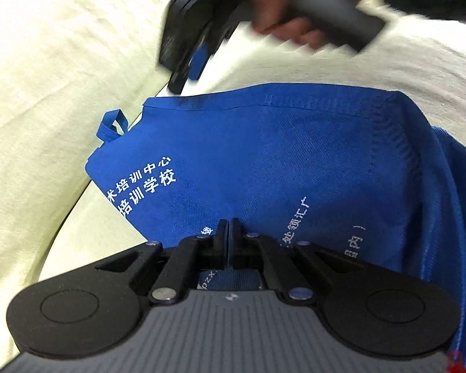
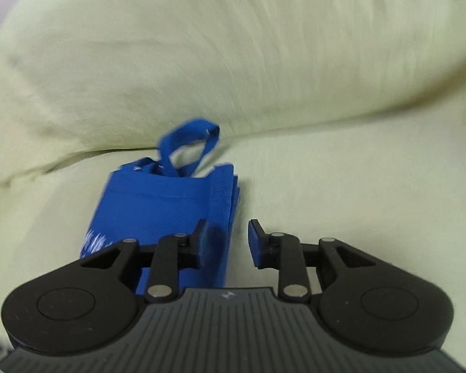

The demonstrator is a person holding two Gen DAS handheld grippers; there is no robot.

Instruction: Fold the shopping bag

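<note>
1. Left wrist view: left gripper (image 1: 230, 233) clenched tight on the near edge of the blue shopping bag (image 1: 264, 161); a thin fold of blue fabric is pinched between the two fingers, and more blue shows under the gripper body.
2. Same view: bag lies partly folded on a pale yellow-green cushion (image 1: 46, 62), white Chinese print on its face, stitched seam along the far and right edges.
3. Same view: small blue handle loop (image 1: 111, 126) sticks out at the bag's far left corner, next to the crease between seat and back cushion.
4. Same view: right gripper (image 1: 186, 71) blurred at top, held in a person's hand (image 1: 282, 15), above the bag's far edge; tips near the fabric, contact cannot be told. Blue pad visible on one finger.
5. Right wrist view: right gripper (image 2: 226, 242) released, jaws apart, nothing between the pads, only cushion (image 2: 326, 186) and the bag's right edge seen through the gap.
6. Same view: shopping bag (image 2: 164, 205) lies flat, folded into a narrow stack, left of centre; left finger overlaps its right edge in the picture, right finger over bare cushion.
7. Same view: handle loop (image 2: 186, 143) stands up at the bag's far end, against the back cushion. Picture slightly blurred.
</note>
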